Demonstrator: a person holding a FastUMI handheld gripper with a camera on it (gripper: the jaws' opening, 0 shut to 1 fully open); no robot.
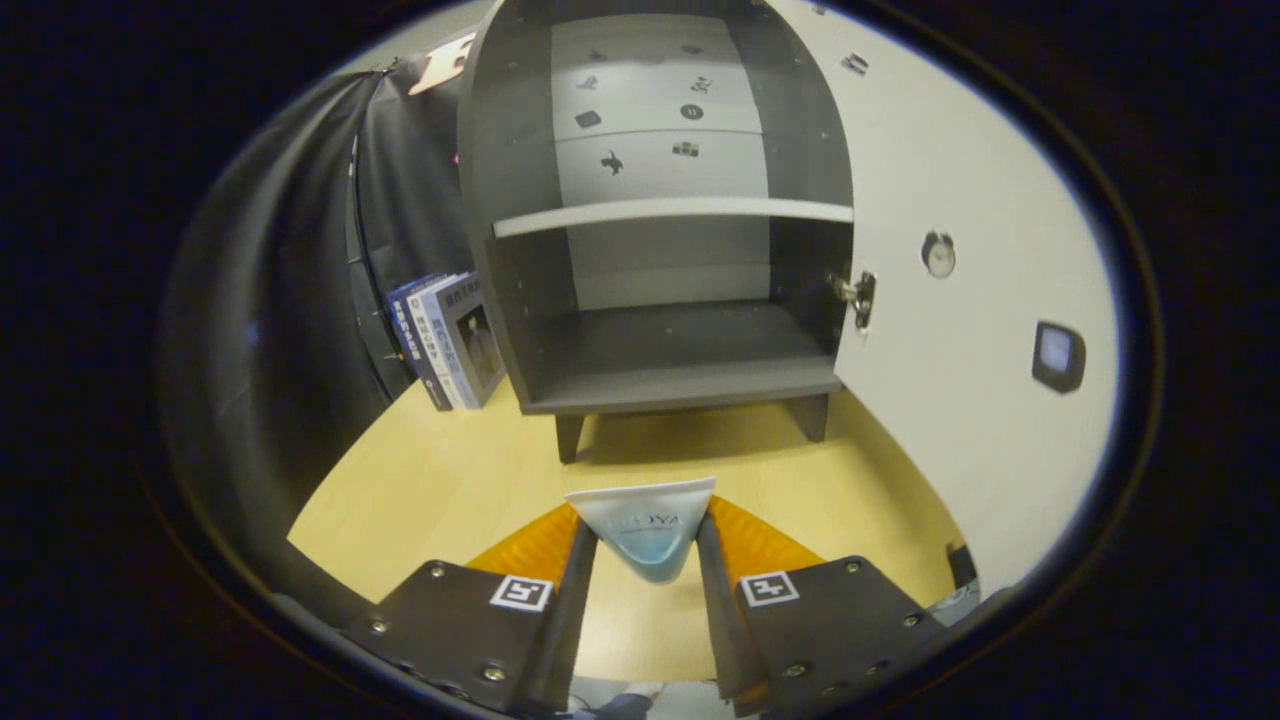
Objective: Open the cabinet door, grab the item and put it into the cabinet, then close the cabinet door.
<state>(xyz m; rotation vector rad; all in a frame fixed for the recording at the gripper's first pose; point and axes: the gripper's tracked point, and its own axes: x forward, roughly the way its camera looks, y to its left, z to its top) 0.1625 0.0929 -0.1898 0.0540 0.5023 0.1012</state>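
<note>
A white and pale blue tube (pixel 648 530) stands crimped end up between my fingers, and my gripper (pixel 648 545) is shut on it above the yellow tabletop (pixel 440 480). Straight ahead, beyond the fingers, stands the grey cabinet (pixel 660 250) on short legs. Its door (pixel 960 280) is swung wide open to the right, with a hinge (pixel 857 295) showing at the door's inner edge. A light shelf (pixel 672 213) divides the cabinet; the lower compartment (pixel 680 350) is bare.
Several books (pixel 450 340) lean upright against the cabinet's left side. A dark curtain (pixel 300 250) hangs along the left. The open door carries a round fitting (pixel 938 253) and a small dark square piece (pixel 1058 356), and it walls off the right side.
</note>
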